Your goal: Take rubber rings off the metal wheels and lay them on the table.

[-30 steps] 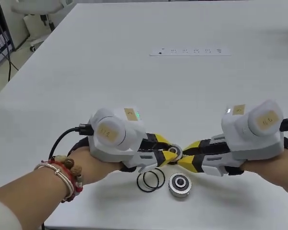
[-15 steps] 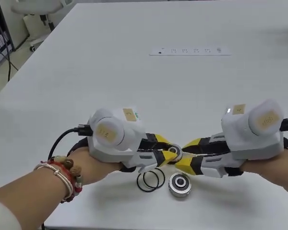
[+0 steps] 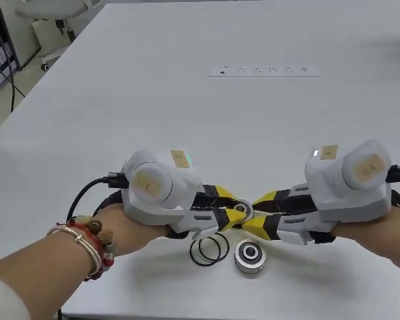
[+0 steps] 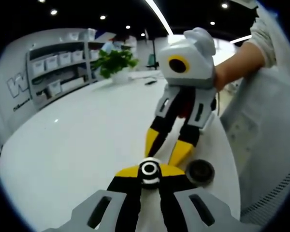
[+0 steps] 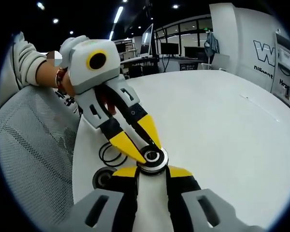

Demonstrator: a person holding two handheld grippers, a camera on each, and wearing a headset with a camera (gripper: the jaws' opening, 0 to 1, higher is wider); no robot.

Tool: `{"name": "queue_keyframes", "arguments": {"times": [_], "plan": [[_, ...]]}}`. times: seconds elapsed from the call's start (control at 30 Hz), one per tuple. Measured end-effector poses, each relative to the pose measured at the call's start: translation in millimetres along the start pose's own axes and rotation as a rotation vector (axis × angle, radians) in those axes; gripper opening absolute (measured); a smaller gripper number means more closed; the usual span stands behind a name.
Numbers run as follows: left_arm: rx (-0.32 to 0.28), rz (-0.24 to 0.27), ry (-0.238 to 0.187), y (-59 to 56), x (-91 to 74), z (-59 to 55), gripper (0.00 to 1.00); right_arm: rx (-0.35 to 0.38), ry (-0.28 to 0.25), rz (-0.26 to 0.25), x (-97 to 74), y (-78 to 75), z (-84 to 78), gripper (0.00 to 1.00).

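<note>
Laid two black rubber rings [image 3: 210, 251] beside bare silver metal wheel [image 3: 250, 257]; above it, clamping second wheel [image 3: 240, 213] in left gripper [image 4: 150, 172]; right gripper [image 5: 153, 171] unclear

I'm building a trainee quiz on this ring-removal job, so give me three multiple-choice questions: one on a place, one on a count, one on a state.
1. Where do the rubber rings lie? A) on the table beside the loose wheel B) on a chair C) around a tool
2. How many rings lie there? A) one B) two C) four
3. The held wheel is: A) flat on the table B) on the floor C) raised between the tools
Answers: A, they lie beside it; B, two overlapping black hoops; C, the left tool grips it off the table, the right tool meeting it.
</note>
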State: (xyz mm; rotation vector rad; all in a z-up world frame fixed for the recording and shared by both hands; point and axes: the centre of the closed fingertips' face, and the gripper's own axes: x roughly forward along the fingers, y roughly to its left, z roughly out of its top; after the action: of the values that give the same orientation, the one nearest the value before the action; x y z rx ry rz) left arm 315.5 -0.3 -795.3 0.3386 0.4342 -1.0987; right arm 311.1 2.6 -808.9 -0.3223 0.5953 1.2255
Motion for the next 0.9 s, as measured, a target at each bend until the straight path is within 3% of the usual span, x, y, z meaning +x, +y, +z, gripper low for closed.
{"name": "queue_keyframes", "arguments": {"times": [0.17, 0.4, 0.9], "plan": [[-0.003, 0.002, -0.001, 0.2, -0.4, -0.3, 0.15, 0.02, 0.013, 0.008, -1.4, -0.6, -3.5, 0.13], [-0.007, 0.005, 0.002, 1.0, -1.6, -1.0, 0.14, -0.016, 0.03, -0.015, -1.3, -3.6, -6.9, 0.03], [-0.006, 0.006, 0.002, 0.8, -2.4, -1.1, 0.14, 0.037, 0.041, -0.039, -3.9, -9.3, -5.7, 0.0]]}}
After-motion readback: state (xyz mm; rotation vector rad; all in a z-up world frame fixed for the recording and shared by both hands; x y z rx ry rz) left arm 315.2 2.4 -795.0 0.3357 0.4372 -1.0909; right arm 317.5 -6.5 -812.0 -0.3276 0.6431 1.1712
